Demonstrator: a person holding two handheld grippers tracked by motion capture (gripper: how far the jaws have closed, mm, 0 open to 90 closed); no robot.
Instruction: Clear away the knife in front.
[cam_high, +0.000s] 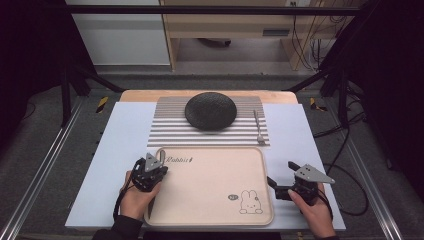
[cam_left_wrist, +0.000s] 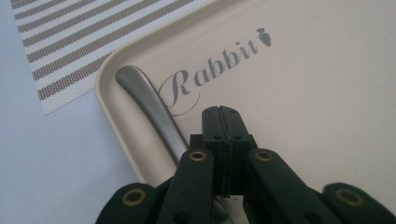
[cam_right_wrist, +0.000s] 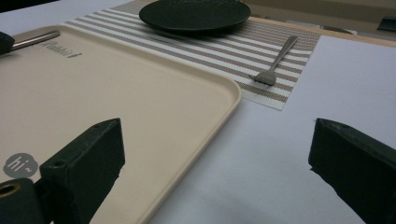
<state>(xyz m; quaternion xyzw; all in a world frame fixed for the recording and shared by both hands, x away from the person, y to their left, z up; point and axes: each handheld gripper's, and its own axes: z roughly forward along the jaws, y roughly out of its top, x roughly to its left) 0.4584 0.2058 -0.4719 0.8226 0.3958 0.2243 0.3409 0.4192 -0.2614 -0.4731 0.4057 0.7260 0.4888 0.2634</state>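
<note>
A beige tray (cam_high: 210, 185) printed with "Rabbit" and a bunny lies at the table's near middle. My left gripper (cam_high: 159, 167) is over its far left corner, with the jaws pressed together and nothing visible between them (cam_left_wrist: 220, 112). A metal utensil handle (cam_left_wrist: 149, 102) lies in that corner along the rim and runs under the gripper's left side; I cannot tell whether they touch. The same handle (cam_right_wrist: 35, 40) shows in the right gripper view. My right gripper (cam_high: 279, 172) rests on the table just right of the tray, open wide with nothing between its jaws (cam_right_wrist: 215, 158).
Beyond the tray lies a striped placemat (cam_high: 170, 130) with a dark round plate (cam_high: 210, 111) on it and a fork (cam_high: 258, 127) at its right edge. A pale board (cam_high: 120, 150) covers the table. Metal rails run along both sides.
</note>
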